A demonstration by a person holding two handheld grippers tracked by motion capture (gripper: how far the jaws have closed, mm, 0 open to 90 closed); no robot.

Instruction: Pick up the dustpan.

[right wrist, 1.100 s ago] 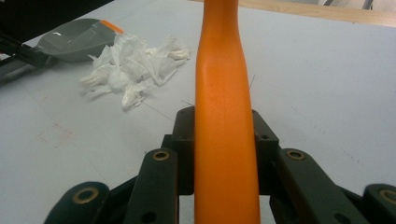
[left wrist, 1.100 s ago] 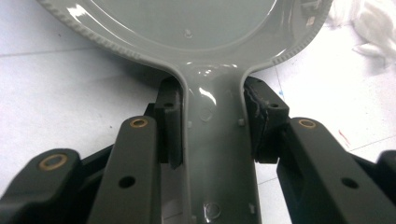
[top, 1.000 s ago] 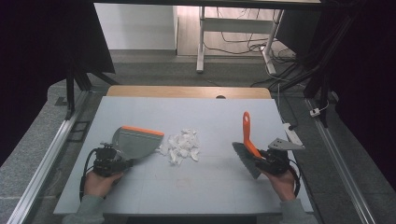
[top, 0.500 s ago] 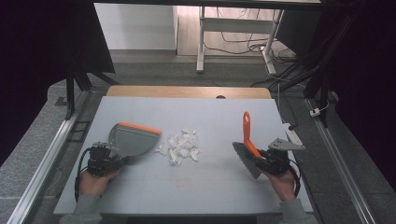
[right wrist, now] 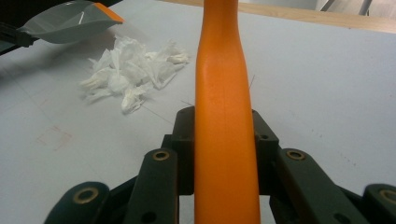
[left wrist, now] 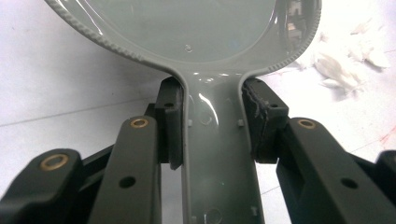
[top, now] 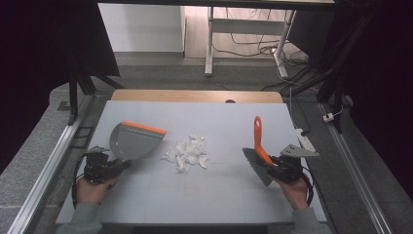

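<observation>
A grey dustpan [top: 134, 140] with an orange lip lies on the table at the left, and my left gripper [top: 122, 164] is shut on its handle. In the left gripper view both pads clamp the dustpan handle [left wrist: 212, 126] just below the pan. A pile of white paper scraps [top: 187, 152] lies mid-table, just right of the dustpan's lip. On the right, my right gripper [top: 271, 164] is shut on a brush with an orange handle [top: 256, 136], its grey bristles [top: 257, 167] pointing towards the near edge. The right gripper view shows the orange handle [right wrist: 224, 93] upright between the jaws, with the scraps [right wrist: 130, 74] beyond.
The pale grey table [top: 219, 200] has a wooden strip [top: 195, 96] along its far edge. Metal rails run along the left side [top: 44, 180] and the right side [top: 360, 190]. A desk frame and cables stand on the floor beyond.
My left gripper and the dustpan have shifted slightly left, away from the scraps. The right gripper and brush have stayed put.
</observation>
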